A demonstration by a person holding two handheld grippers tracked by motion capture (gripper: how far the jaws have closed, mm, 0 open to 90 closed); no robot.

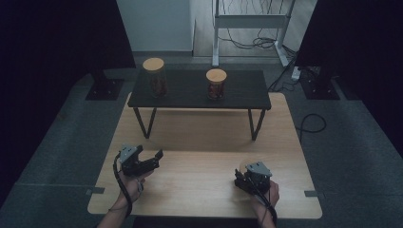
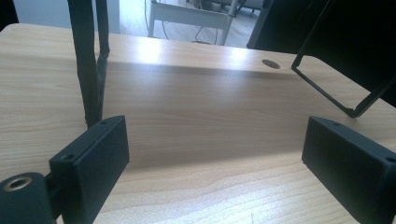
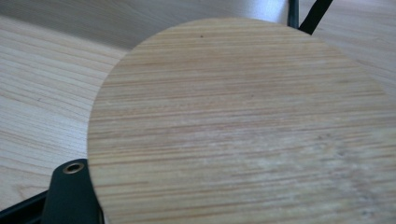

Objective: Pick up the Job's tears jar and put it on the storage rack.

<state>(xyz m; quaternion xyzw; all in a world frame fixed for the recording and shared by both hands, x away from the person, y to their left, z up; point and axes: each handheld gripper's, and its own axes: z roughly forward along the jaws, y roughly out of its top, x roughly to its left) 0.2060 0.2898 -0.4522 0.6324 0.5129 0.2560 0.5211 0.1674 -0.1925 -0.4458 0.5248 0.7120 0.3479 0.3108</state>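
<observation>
- Right gripper point(image 1: 243, 176) jaws are clamped on a round wooden lid point(image 3: 243, 126), held low over the desk point(image 1: 199, 190).
- Left gripper point(image 1: 151, 160) jaws stand apart, empty.
- Judged next: lid carried to a jar point(image 1: 216, 84) on the black shelf point(image 1: 190, 95).

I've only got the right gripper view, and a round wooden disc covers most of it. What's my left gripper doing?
Observer: The left gripper sits low over the wooden table, jaws wide open with nothing between them.
Operator: Any jars around?
Observer: Two, on the black shelf at the table's far side: the taller jar on the left, the shorter jar on the right, both with wooden lids on.
Operator: Where's my right gripper relative to them?
Observer: The right gripper, shut on the disc, is near the table's front edge, right of centre, well short of the shelf.
</observation>
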